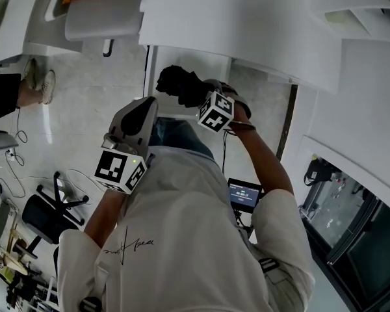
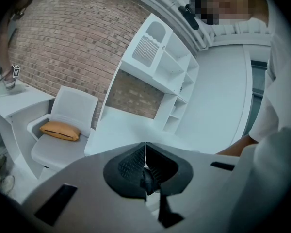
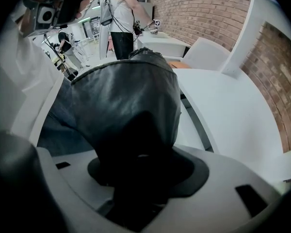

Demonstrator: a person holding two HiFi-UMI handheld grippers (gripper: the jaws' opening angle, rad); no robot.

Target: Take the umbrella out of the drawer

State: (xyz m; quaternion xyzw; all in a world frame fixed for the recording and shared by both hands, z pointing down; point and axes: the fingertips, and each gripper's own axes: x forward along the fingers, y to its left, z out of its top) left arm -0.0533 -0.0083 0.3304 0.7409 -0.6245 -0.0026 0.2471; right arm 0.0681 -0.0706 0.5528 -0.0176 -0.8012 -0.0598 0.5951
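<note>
Right hand-held gripper (image 3: 136, 152) clamps a dark folded umbrella (image 3: 126, 91) reaching toward twelve o'clock; probably light, soft-skinned, slippery; best gripped mid-body; left hand-held gripper (image 2: 145, 165) closed, empty.

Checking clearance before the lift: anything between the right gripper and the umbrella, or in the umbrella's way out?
Nothing visible. The umbrella is already clamped in the right gripper, with only open space above the white desk around it. The left gripper is shut and off to the side, apart from it.
</note>
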